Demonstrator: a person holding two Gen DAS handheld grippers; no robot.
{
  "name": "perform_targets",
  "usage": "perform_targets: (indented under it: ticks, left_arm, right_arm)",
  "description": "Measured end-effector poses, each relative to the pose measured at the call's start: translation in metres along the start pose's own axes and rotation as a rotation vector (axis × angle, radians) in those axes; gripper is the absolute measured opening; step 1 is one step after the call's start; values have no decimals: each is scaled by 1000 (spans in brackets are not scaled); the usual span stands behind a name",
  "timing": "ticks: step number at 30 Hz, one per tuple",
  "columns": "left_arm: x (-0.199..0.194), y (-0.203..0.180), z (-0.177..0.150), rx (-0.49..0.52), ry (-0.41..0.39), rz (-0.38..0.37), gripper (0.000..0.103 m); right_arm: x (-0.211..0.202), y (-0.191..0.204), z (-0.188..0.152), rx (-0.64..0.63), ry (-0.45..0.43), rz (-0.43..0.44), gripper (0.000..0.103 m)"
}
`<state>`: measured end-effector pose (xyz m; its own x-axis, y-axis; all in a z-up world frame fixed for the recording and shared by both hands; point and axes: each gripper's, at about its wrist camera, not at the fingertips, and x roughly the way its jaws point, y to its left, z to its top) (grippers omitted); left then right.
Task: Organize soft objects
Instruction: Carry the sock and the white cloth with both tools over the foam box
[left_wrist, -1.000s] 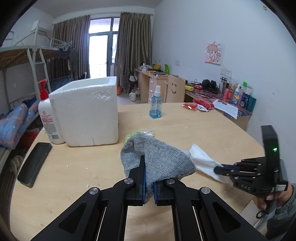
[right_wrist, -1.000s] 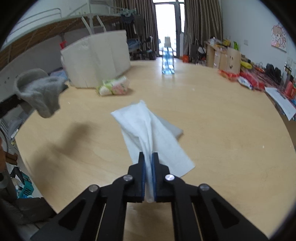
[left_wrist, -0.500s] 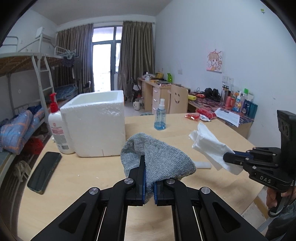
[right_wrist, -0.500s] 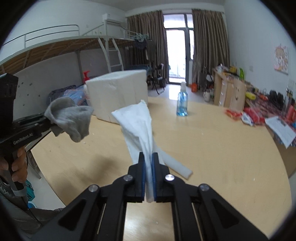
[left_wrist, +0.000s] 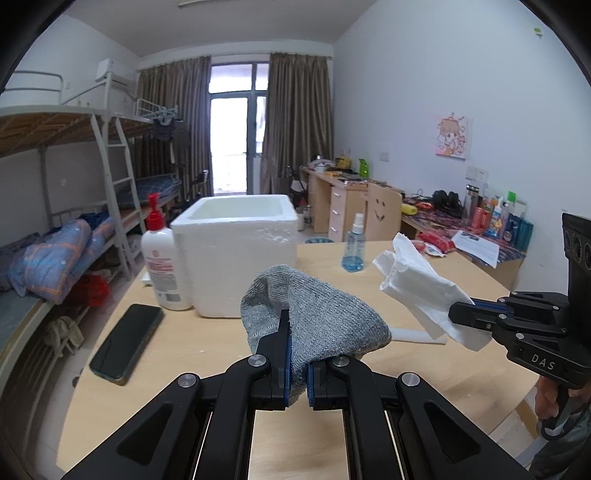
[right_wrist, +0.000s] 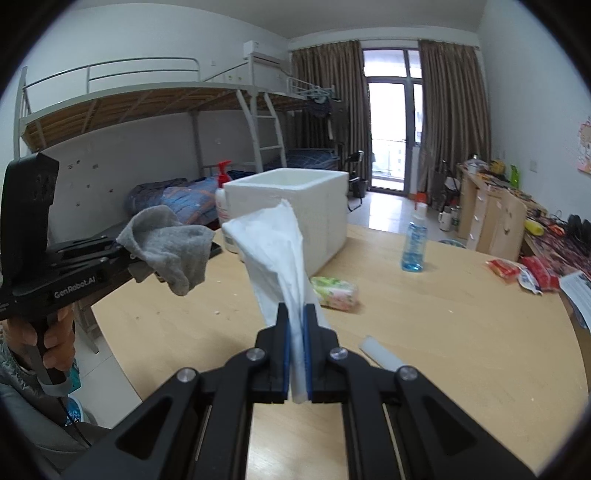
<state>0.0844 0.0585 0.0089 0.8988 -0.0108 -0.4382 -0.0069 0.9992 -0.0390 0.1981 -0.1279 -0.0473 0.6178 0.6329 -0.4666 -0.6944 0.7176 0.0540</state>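
Note:
A grey knitted cloth (left_wrist: 325, 314) hangs over my left gripper (left_wrist: 297, 354), which is shut on it above the wooden table (left_wrist: 229, 343). My right gripper (right_wrist: 295, 347) is shut on a white tissue (right_wrist: 280, 251), lifted clear of the table. From the left wrist view the right gripper (left_wrist: 458, 314) and its tissue (left_wrist: 417, 284) are at the right. From the right wrist view the left gripper (right_wrist: 125, 254) and grey cloth (right_wrist: 170, 243) are at the left. An open white foam box (left_wrist: 240, 254) (right_wrist: 299, 218) stands beyond both.
Beside the box stand a lotion pump bottle (left_wrist: 160, 258) and a black phone (left_wrist: 127, 339). A blue spray bottle (right_wrist: 413, 243), a tissue pack (right_wrist: 334, 291), a white foam strip (right_wrist: 380, 356) and snack packets (right_wrist: 524, 271) lie on the table. A bunk bed stands left.
Both grippers have risen with their cloths. The white tissue has come off the table and now hangs in the air; the foam box's open top has come into view.

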Motion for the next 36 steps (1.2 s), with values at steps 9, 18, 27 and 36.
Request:
perform_targets:
  ticks: [9,18,27,36]
  left_arm:
    - [-12,28,-3,-37,-14,67,6]
    - [-16,45,-5,-60,-18,106,6]
    - [-13,57,4,-68,-33,111,6]
    - [-8,56,26,-29,-59,117,6]
  right_arm:
    - [15,17,10,-41,-11,74,8]
    - [31,36,18,-75,-11,114,8]
    - [40,41,31,-71,-17,98,8]
    - [42,42,48,-62,-24,93,8]
